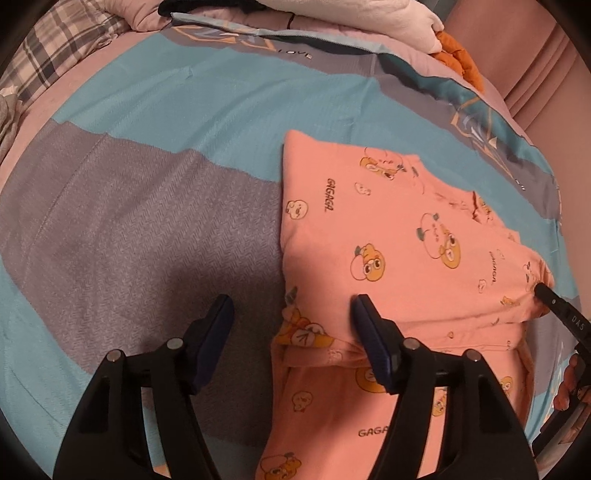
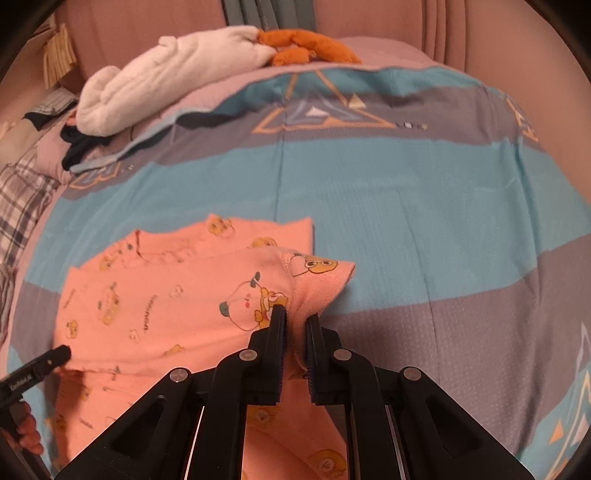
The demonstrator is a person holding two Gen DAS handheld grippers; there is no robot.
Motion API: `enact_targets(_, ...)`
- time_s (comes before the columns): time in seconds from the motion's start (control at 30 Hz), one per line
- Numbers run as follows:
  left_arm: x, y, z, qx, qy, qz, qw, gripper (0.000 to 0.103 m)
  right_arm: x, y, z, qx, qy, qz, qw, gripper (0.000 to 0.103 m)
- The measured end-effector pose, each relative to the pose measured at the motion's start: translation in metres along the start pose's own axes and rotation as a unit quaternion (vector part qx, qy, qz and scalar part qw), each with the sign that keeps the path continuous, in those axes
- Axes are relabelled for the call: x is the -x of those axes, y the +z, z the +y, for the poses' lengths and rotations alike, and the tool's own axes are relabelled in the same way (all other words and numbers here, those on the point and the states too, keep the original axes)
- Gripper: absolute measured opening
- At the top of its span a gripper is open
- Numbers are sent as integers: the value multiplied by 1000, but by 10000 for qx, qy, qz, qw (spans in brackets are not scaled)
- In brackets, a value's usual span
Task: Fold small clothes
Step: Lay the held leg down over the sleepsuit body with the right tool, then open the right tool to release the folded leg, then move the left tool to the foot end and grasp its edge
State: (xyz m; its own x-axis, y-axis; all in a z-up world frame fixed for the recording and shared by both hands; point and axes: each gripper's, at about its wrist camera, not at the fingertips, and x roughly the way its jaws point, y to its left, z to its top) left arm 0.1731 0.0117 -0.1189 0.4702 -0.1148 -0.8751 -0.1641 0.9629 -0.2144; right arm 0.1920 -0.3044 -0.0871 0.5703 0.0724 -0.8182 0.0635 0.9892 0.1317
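A small pink garment [image 1: 399, 240] printed with cartoon ducks lies partly folded on the bed. My left gripper [image 1: 291, 310] is open above its near left edge, one finger over the cloth and one over the cover. My right gripper [image 2: 295, 317] is shut on a pink cuffed end of the garment [image 2: 317, 280] and holds it lifted over the folded body [image 2: 155, 302]. The right gripper's tip [image 1: 554, 299] shows at the garment's right edge in the left wrist view. The left gripper's tip [image 2: 55, 354] shows at the lower left in the right wrist view.
The garment rests on a blue and grey bed cover [image 1: 147, 155]. A white plush blanket [image 2: 162, 77] and an orange soft toy [image 2: 306, 44] lie at the far end. Plaid cloth [image 1: 48, 59] lies at the far left. A pink padded headboard [image 2: 369, 18] stands behind.
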Motion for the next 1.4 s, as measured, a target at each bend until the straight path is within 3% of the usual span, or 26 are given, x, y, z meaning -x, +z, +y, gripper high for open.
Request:
enact_targets(0.5,0,-2,1,151,78,-12,9999,70,-20,-7,-15,-267,-73,229,9994,10)
enact_targets(0.57,5,-5,0,181,86,8,9998,70,-16,-8,-18,-350,-146,211,9991,17)
enact_targets(0.63,11,-8,0,174,58,8,9998,68,-8,-10,-17,-304,-297,129,9990,30)
enact_targets(0.8,37,-17,-3,140,-11,-213,9997,69,25,-14,-13,-44,-392,-168,9991,34)
enact_targets(0.93,65,-28,-7,99,-195,-451,9987,72,61,-16,-10,38,-250,-597,9979,63)
enact_targets(1.07,92,-41,-9,64,-444,-694,9966,83,98,-22,-5,188,3,-999,9948,67)
enact_targets(1.13,106,-51,-10,18,-610,-779,9951,85,114,-28,-3,240,155,-1183,9926,78)
enact_targets(1.2,114,-60,-10,-33,-773,-826,9936,88,132,-36,-1,309,357,-1386,9892,82)
enact_targets(1.4,128,-94,1,-119,-1163,-838,9896,88,148,-64,-1,470,528,-1434,9871,82)
